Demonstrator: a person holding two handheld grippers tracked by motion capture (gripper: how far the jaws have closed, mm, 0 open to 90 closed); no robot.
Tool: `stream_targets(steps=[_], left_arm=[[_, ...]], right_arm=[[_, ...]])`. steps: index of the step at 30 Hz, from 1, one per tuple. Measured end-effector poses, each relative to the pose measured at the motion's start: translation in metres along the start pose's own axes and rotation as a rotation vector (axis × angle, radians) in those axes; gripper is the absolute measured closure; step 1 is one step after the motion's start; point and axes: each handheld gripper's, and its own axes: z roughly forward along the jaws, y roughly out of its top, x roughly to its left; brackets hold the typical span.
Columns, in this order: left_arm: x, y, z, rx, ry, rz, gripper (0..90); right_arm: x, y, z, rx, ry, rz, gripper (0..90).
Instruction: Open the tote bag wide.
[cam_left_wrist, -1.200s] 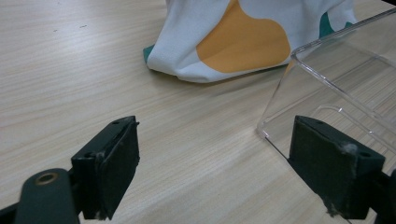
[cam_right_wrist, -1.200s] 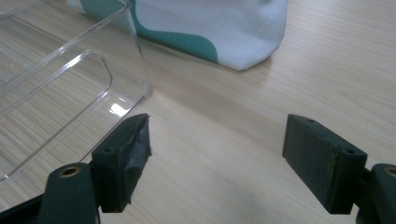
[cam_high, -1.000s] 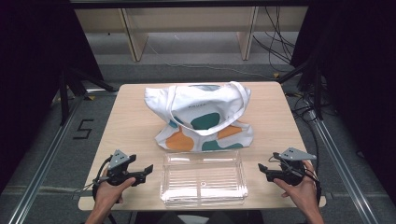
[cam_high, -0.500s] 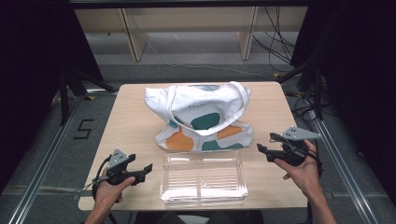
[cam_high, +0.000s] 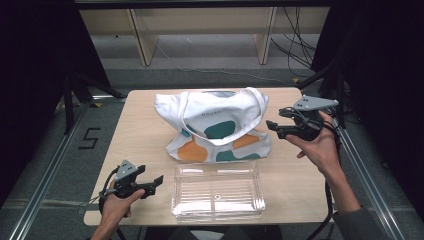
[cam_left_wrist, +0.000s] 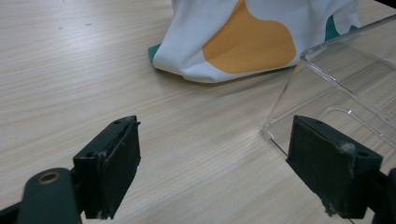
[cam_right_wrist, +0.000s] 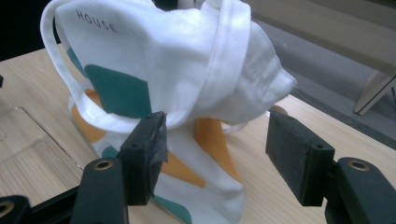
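Bench (cam_high: 145, 115) of pale wood carries a white tote bag (cam_high: 215, 125) with teal and orange patches, slumped at its middle, and a clear plastic tray (cam_high: 218, 191) just in front of it. In the high view the left hand-held gripper (cam_high: 156, 183) sits low at the near left corner, jaws spread and empty, well apart from the bag. The right hand-held gripper (cam_high: 273, 127) is raised beside the bag's right end, pointing at it.

Left gripper view: the left pads (cam_left_wrist: 114, 163) stand wide over bare wood, the tray's corner (cam_left_wrist: 327, 88) to the right, the bag's orange patch (cam_left_wrist: 247, 42) beyond.

Right gripper view: the right hand-held gripper (cam_right_wrist: 215, 154) has just been closing, jaws partly released with nothing pinched; the bag (cam_right_wrist: 187, 65) and its strap (cam_right_wrist: 229, 46) sit just beyond them
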Motion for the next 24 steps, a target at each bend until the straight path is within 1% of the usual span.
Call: stream_targets(steps=[1,2,3,4,5,6,7,8,9,10,11,12,13,14,15,16,17,18,19,20,21,22,23,24], left_arm=[[0.0,0.0,0.0,0.002,0.001,0.002,16.4],[0.0,0.0,0.0,0.004,0.001,0.0,16.4],[0.0,0.0,0.0,0.004,0.001,0.0,16.5],[0.0,0.0,0.0,0.004,-0.001,-0.012,16.4],[0.0,0.0,0.0,0.004,-0.001,-0.012,16.5],[0.0,0.0,0.0,0.006,0.001,-0.003,16.5],[0.001,0.0,0.0,0.007,0.006,-0.005,16.5],[0.001,0.0,0.0,0.007,0.006,-0.005,16.4],[0.001,0.0,0.0,0.008,0.004,-0.006,16.4],[0.001,0.0,0.0,0.008,0.004,-0.006,16.4],[0.001,0.0,0.0,0.009,0.002,-0.005,16.4],[0.001,0.0,0.0,0.009,0.002,-0.005,16.4],[0.001,0.0,0.0,0.007,0.003,-0.009,16.4],[0.001,0.0,0.0,0.007,0.001,-0.009,16.4],[0.001,0.0,0.0,0.007,0.001,-0.009,16.4],[0.001,0.0,0.0,0.007,-0.003,-0.008,16.4],[0.001,0.0,0.0,0.006,-0.003,-0.009,16.4],[0.001,0.001,0.0,0.005,-0.003,-0.012,16.4],[0.001,0.001,0.0,0.005,-0.005,-0.011,16.4],[0.001,0.0,0.0,0.007,-0.007,-0.008,16.4],[0.0,0.0,0.0,0.007,-0.01,-0.007,16.3],[0.0,0.0,0.0,0.007,-0.01,-0.007,16.3],[0.0,0.001,0.0,0.005,-0.009,-0.007,16.3],[0.0,0.001,0.0,0.007,-0.014,-0.002,16.4]], right_arm=[[0.0,0.007,0.004,0.02,0.01,0.015,40.1],[0.0,0.01,0.006,0.015,0.004,0.012,40.1],[-0.002,0.013,0.006,0.022,0.001,0.003,40.1],[-0.004,0.017,0.008,0.019,0.002,-0.015,40.0],[-0.005,0.021,0.01,0.011,0.002,-0.004,39.7],[-0.006,0.026,0.011,0.009,0.015,0.007,39.7],[-0.007,0.031,0.012,0.026,0.02,-0.002,39.7],[-0.007,0.036,0.013,0.031,0.021,-0.004,39.9],[-0.007,0.042,0.014,0.037,0.014,-0.004,40.3],[-0.007,0.042,0.014,0.037,0.014,-0.004,40.3],[-0.008,0.053,0.017,0.028,-0.013,-0.045,42.6],[-0.008,0.053,0.017,0.028,-0.013,-0.045,42.6],[-0.005,0.065,0.023,0.027,-0.033,-0.07,43.1],[-0.004,0.069,0.025,0.03,-0.027,-0.063,43.7],[-0.002,0.073,0.029,0.039,-0.029,-0.066,44.0],[-0.002,0.078,0.033,0.046,-0.028,-0.096,44.9],[-0.002,0.078,0.033,0.046,-0.028,-0.096,44.9],[0.0,0.083,0.036,0.056,-0.024,-0.096,45.5],[0.0,0.088,0.04,0.062,-0.02,-0.117,46.0],[0.0,0.092,0.044,0.055,-0.03,-0.132,46.7],[0.003,0.097,0.05,0.067,-0.025,-0.128,47.4],[0.003,0.097,0.05,0.067,-0.025,-0.128,47.4],[0.003,0.099,0.053,0.088,-0.023,-0.135,47.5],[0.004,0.101,0.06,0.114,-0.037,-0.134,48.6]])
